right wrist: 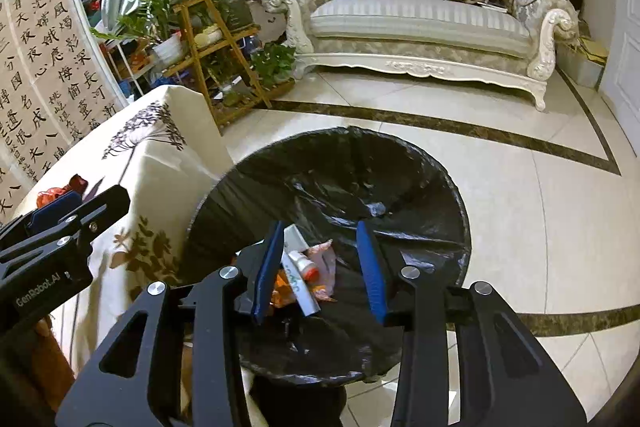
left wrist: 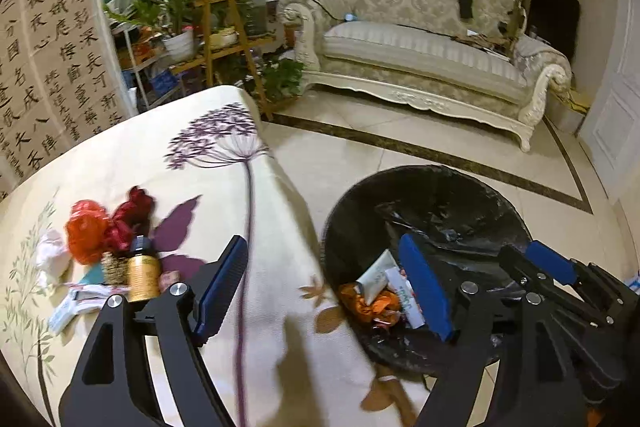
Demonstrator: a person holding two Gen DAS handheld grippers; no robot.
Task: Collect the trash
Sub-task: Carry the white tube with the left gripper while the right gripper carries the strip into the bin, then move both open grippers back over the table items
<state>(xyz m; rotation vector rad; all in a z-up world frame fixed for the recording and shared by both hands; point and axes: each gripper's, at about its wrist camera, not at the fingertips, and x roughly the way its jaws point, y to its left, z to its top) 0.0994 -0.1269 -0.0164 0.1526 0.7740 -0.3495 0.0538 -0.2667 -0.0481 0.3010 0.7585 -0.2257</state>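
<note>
A black-lined trash bin [left wrist: 460, 195] [right wrist: 400, 163] stands on the floor beside the table. It holds white tubes [right wrist: 304, 287] [left wrist: 376, 275] and orange wrappers [left wrist: 372, 307]. My left gripper [left wrist: 324, 291] is open and empty over the table's right edge and the bin. My right gripper [right wrist: 320, 267] is open and empty above the bin; it also shows in the left wrist view [left wrist: 560, 279]. On the table lie an orange bag [left wrist: 84, 231], a dark red wrapper [left wrist: 128, 215], a gold bottle [left wrist: 142, 275], white tissue [left wrist: 52, 255] and small packets [left wrist: 76, 303].
The table wears a cream floral cloth [left wrist: 224, 187]. A cream sofa [left wrist: 420, 59] stands across the tiled floor [right wrist: 540, 187]. A wooden plant stand [left wrist: 224, 43] with potted plants is behind the table. A calligraphy screen [left wrist: 40, 67] is at left. A white door [left wrist: 616, 115] is at right.
</note>
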